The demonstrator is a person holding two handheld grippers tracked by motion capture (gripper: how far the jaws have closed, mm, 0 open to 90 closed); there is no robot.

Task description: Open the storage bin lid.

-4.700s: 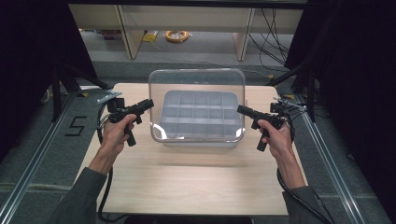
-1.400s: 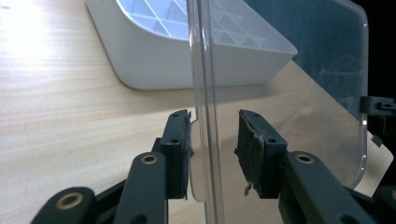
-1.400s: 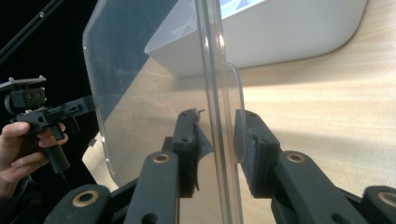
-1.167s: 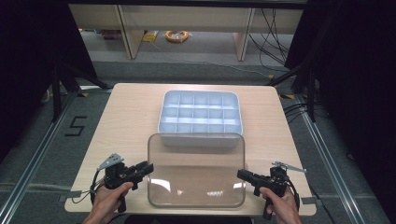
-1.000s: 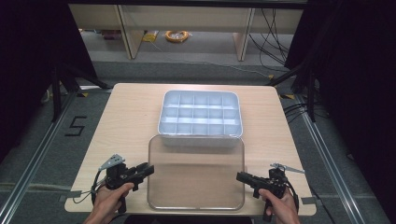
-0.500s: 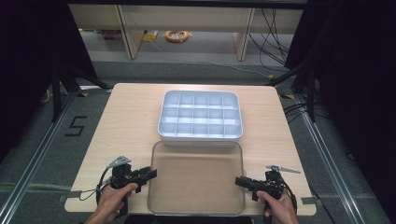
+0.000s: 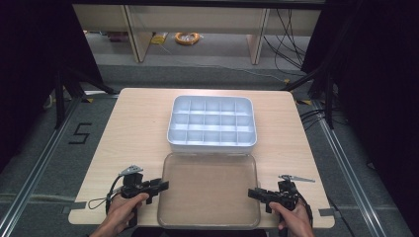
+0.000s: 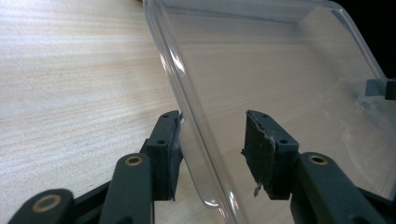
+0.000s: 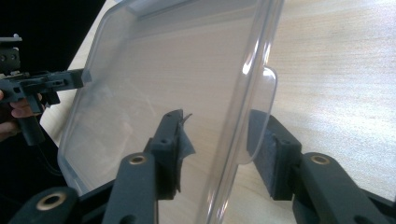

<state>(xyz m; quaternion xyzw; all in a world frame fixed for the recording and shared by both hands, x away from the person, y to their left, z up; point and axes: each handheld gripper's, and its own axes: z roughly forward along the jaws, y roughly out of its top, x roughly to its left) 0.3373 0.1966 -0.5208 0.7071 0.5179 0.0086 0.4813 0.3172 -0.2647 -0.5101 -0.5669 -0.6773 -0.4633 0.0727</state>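
A clear plastic lid (image 7: 207,190) lies flat on the table's front part, just in front of a white compartment box (image 7: 212,123). My left gripper (image 7: 165,185) sits at the lid's left edge. In the left gripper view the lid's rim (image 8: 187,93) passes between the jaws of this gripper (image 8: 212,140), which stand apart, the left pad close to the rim. My right gripper (image 7: 251,193) is at the lid's right edge. In the right gripper view its jaws (image 9: 219,140) straddle the lid's rim (image 9: 252,70) with gaps on both sides.
The wooden table (image 7: 133,128) has bare surface left and right of the box. Its front edge runs right below the lid and both hands. Across the lid, each gripper view shows the other gripper: the left one (image 9: 51,81), the right one (image 8: 378,87).
The lid, held over the box 4.7 s ago, has come toward the front edge and sunk onto the table. Both hands moved back and down with it.
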